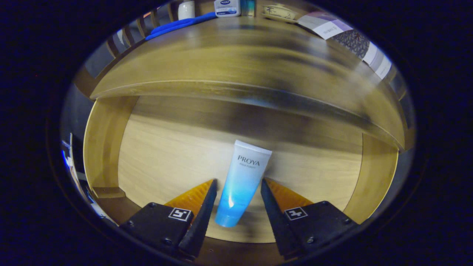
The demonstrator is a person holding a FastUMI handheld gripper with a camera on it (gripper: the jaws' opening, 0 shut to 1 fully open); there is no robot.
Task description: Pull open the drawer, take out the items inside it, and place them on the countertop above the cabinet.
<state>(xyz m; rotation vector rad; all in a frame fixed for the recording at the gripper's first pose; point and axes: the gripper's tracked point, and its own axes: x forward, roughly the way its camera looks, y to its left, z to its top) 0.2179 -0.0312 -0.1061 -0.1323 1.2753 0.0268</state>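
Your gripper (238, 188) has its fingers spread apart on either side of the white-to-blue plastic tube (242, 181), and neither finger looks to be pressing on it yet; there is a sliver of drawer floor visible on each side. The tube lies flat on the pale wooden floor of the open drawer (166, 155), its blue rounded end nearest you and its white flat end pointing away, tilted slightly across the gap.

That tilt is your first risk: closing now could catch one edge before the other, so the tube may swivel or squirt forward out of the fingers. It is glossy and soft, so a grip near the narrow end may slip as you lift.

Beyond the tube, the wooden tabletop (236, 62) overhangs the drawer. Lift straight up and you may knock the tube against that front edge. Farther back, a white jar with a blue label (227, 8) and a blue strip-shaped object (177, 25) already occupy the tabletop, so pick a bare patch.
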